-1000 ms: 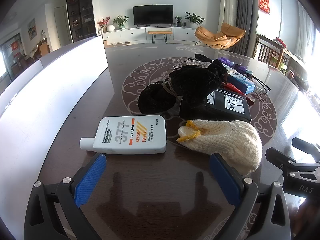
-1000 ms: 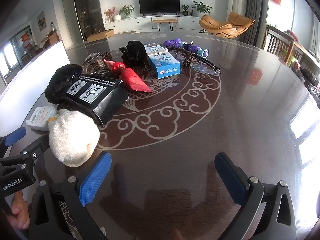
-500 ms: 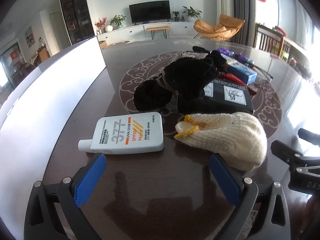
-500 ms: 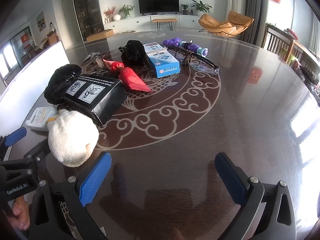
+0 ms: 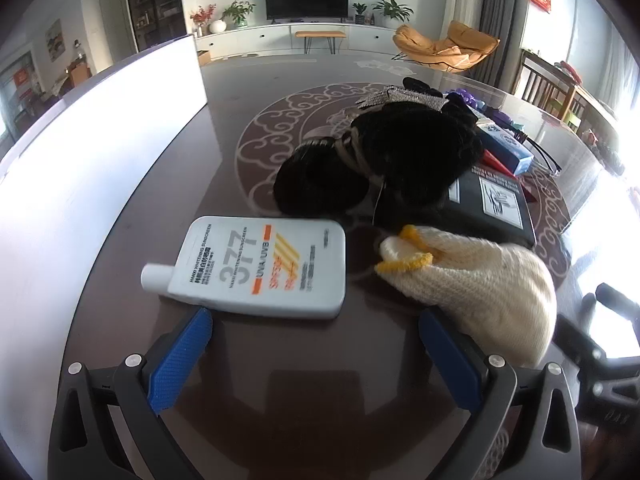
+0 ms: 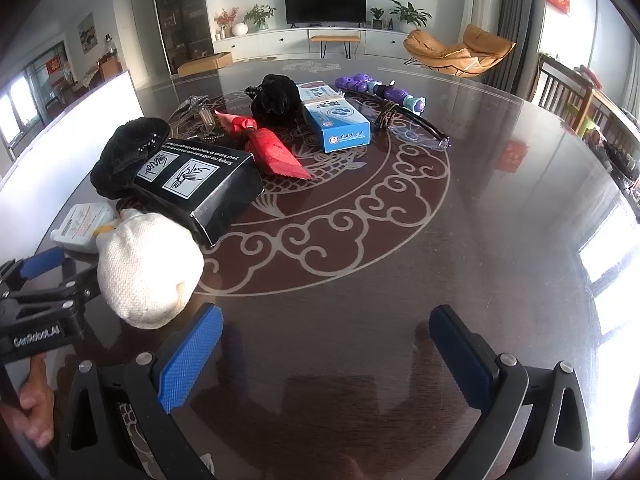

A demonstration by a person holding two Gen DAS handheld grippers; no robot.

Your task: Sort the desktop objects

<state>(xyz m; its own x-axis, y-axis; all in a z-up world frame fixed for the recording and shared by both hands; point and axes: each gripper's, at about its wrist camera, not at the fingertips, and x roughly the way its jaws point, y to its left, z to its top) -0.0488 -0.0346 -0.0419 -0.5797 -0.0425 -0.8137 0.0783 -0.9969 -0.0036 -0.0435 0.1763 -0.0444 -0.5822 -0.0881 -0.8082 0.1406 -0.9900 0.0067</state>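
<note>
Dark round table (image 6: 500, 208) with a pale swirl inlay, carrying everything. Long white panel (image 5: 80, 168) standing along its left edge. Left gripper (image 5: 316, 344) low over the near edge, blue pads (image 5: 180, 356) spread wide, nothing between them; left pad tip just beside the near edge of the bottle, right pad close against the sock. Right gripper (image 6: 326, 348) likewise spread wide and empty, over bare tabletop right of the sock.

Black box (image 6: 200, 184) lying flat near table centre-left, printed label up. Black fluffy bundle (image 5: 400, 152) resting against and partly over the box's far left side. Cream knitted sock (image 5: 480, 280), rolled into a ball with a yellow-trimmed cuff, just in front of the box and touching it. White sunscreen bottle (image 5: 264, 264) flat on the table, cap pointing left, just left of the sock, a narrow gap between them.

Farther back in the right wrist view: blue carton (image 6: 336, 120), red packet (image 6: 272, 148) between carton and box, second black fluffy item (image 6: 276, 100) behind the packet, purple toy (image 6: 380, 88) beyond the carton, glasses (image 6: 416, 128) right of the carton, metal clip (image 6: 192, 110) far left. Hand (image 6: 36, 412) at lower left, holding the left gripper's handle.
</note>
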